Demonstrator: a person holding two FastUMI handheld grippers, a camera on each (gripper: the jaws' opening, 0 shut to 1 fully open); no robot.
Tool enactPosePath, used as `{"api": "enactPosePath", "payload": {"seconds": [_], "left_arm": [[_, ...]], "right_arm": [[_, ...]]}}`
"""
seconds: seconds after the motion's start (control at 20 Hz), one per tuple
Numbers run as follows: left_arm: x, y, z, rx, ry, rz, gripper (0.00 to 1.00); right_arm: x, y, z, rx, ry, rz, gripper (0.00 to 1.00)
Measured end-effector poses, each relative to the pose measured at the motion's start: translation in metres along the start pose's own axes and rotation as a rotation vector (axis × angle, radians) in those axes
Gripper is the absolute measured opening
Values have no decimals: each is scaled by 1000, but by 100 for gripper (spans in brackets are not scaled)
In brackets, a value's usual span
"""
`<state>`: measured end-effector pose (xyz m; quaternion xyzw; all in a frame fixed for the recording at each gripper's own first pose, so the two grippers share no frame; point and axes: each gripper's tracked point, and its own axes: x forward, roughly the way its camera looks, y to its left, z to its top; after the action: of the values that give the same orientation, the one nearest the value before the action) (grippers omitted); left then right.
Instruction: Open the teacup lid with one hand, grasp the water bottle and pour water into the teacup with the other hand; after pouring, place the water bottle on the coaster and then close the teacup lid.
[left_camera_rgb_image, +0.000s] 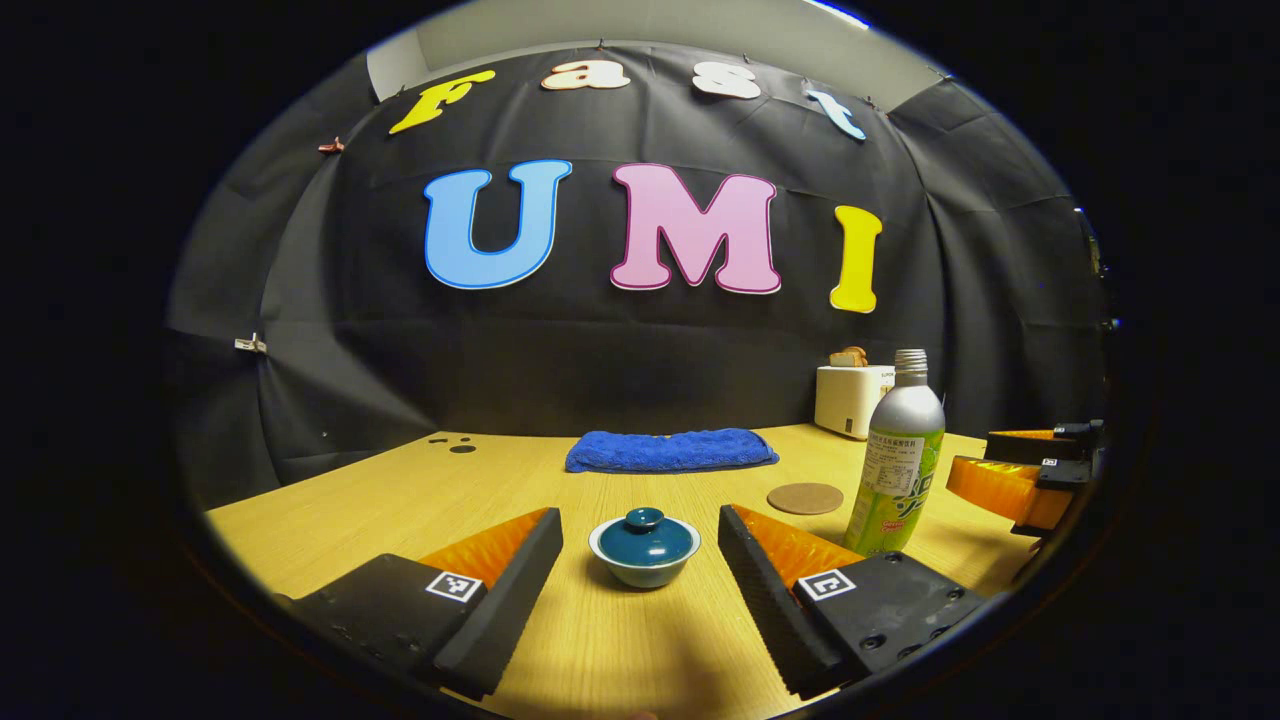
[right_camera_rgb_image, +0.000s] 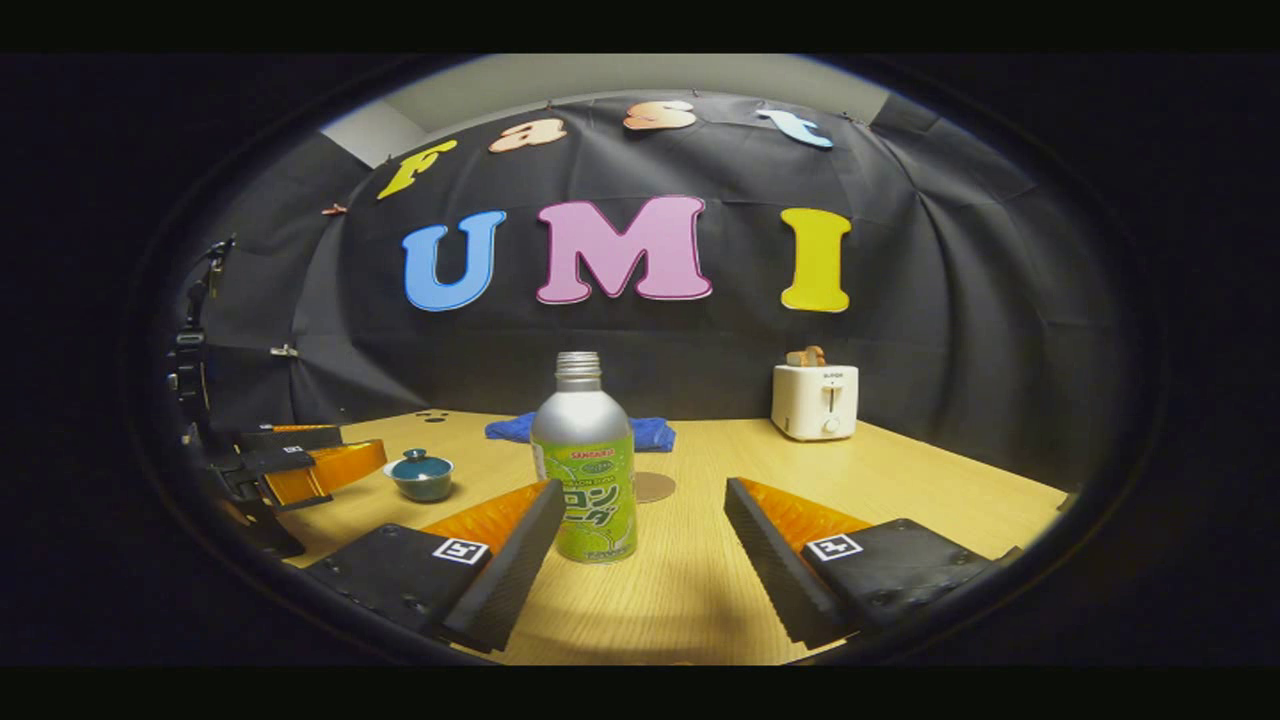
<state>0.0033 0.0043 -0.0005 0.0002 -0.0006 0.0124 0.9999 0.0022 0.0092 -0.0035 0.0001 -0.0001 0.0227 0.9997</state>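
A small teacup (left_camera_rgb_image: 645, 557) with a dark teal lid (left_camera_rgb_image: 645, 535) stands on the wooden table, just ahead of my open left gripper (left_camera_rgb_image: 640, 545), in line with the gap between its fingers. To the cup's right an uncapped silver bottle with a green label (left_camera_rgb_image: 896, 460) stands upright. A round brown coaster (left_camera_rgb_image: 805, 497) lies behind it. In the right gripper view the bottle (right_camera_rgb_image: 585, 465) stands just ahead of my open right gripper (right_camera_rgb_image: 640, 505), close to its left finger. The teacup (right_camera_rgb_image: 421, 475) sits far left there, beside the left gripper (right_camera_rgb_image: 300, 460). The coaster (right_camera_rgb_image: 655, 487) peeks out behind the bottle.
A folded blue towel (left_camera_rgb_image: 670, 449) lies at the back of the table by the wall. A white toaster (left_camera_rgb_image: 850, 398) holding bread stands at the back right. The right gripper (left_camera_rgb_image: 1030, 470) shows at the right edge of the left gripper view.
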Motion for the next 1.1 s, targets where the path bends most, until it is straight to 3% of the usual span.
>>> {"api": "enactPosePath", "payload": {"seconds": [0.35,0.4,0.45,0.7,1.1], "left_arm": [[19,9,1,0,0,-4,99],[23,8,1,1,0,-13,99],[29,8,2,2,1,-22,99],[53,-5,-4,42,33,-84,96],[85,-9,-25,77,171,-119,72]], "right_arm": [[-1,4,0,0,0,17,99],[-1,4,0,0,1,18,94],[0,4,-1,0,1,17,99],[0,3,-2,0,0,15,99],[0,3,-1,0,1,16,99]]}}
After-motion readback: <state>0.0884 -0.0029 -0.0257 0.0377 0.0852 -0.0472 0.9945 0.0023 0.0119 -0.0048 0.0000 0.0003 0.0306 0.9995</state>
